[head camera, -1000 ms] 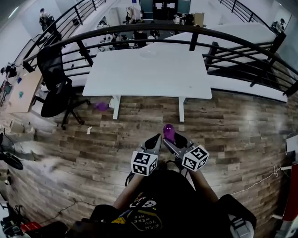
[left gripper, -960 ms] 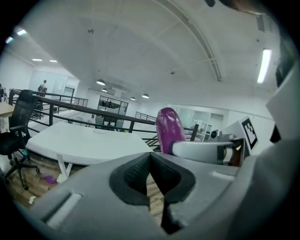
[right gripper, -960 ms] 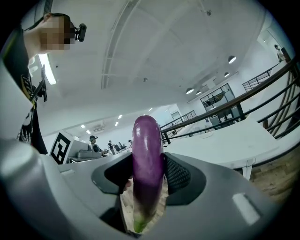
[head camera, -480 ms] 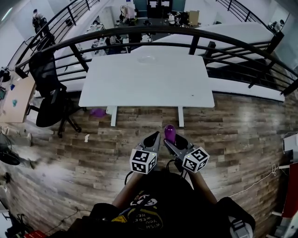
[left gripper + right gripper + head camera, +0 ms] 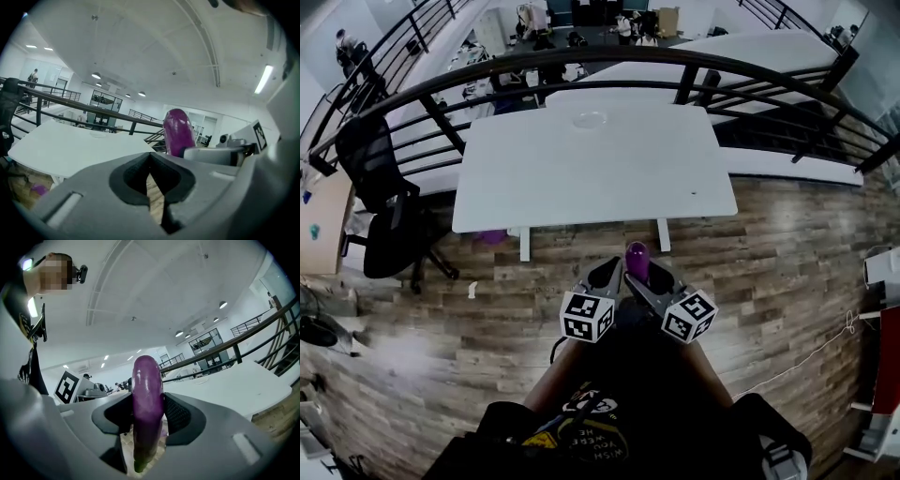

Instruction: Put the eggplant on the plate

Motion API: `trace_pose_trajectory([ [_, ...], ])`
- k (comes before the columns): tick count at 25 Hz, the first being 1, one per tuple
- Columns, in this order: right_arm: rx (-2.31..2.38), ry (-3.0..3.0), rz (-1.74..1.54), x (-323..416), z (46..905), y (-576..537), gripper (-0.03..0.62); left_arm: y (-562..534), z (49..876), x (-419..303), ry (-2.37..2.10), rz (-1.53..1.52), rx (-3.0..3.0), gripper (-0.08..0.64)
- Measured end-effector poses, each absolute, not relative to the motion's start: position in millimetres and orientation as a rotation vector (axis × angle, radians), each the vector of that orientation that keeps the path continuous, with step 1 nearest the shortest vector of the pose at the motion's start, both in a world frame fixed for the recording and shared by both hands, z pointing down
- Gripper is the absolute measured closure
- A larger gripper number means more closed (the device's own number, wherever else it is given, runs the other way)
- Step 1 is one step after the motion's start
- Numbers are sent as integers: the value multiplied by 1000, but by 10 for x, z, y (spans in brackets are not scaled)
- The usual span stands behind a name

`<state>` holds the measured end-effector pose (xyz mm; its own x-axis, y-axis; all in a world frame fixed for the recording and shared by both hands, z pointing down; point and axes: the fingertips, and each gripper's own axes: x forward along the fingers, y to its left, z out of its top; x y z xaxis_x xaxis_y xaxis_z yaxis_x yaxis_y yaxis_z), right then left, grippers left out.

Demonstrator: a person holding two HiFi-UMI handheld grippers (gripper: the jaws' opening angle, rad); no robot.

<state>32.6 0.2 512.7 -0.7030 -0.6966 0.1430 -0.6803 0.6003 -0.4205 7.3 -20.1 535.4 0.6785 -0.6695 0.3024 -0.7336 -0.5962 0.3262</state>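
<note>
In the head view my right gripper [image 5: 644,274] is shut on a purple eggplant [image 5: 637,259], which stands upright between its jaws above the wooden floor. The right gripper view has the eggplant [image 5: 147,394] clamped between both pads, its stem end down. Just left of it, my left gripper [image 5: 610,272] is shut and holds nothing; in its own view the jaws leave only a thin slit, with the eggplant [image 5: 178,132] beside them. Ahead stands a white table [image 5: 591,169] with a pale plate [image 5: 589,119] near its far edge. Both grippers are short of the table's near edge.
A black office chair [image 5: 380,211] stands left of the table. A dark railing [image 5: 675,66] curves behind it. A small purple object [image 5: 492,236] lies on the floor under the table's left side. A cable [image 5: 825,352] runs across the floor at the right.
Both grippers, with the eggplant still in the right one, have come closer to the table. The table now fills more of the head view.
</note>
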Motion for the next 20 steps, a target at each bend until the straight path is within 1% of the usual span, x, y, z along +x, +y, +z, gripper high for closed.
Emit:
trace_pose_trajectory([
  [5,-1180,2786,-779,213,5241,-201,377,-346,5418,0,-1086,210,2436,555],
  [9,-1182,2799,-759,219,5219,-527,377,-632,5427,-95,-1115,190,2412,555],
  [20,-1140,2783,-692,639,5033,-1669,377,-1781,5184,177,-1180,209,2478,555],
])
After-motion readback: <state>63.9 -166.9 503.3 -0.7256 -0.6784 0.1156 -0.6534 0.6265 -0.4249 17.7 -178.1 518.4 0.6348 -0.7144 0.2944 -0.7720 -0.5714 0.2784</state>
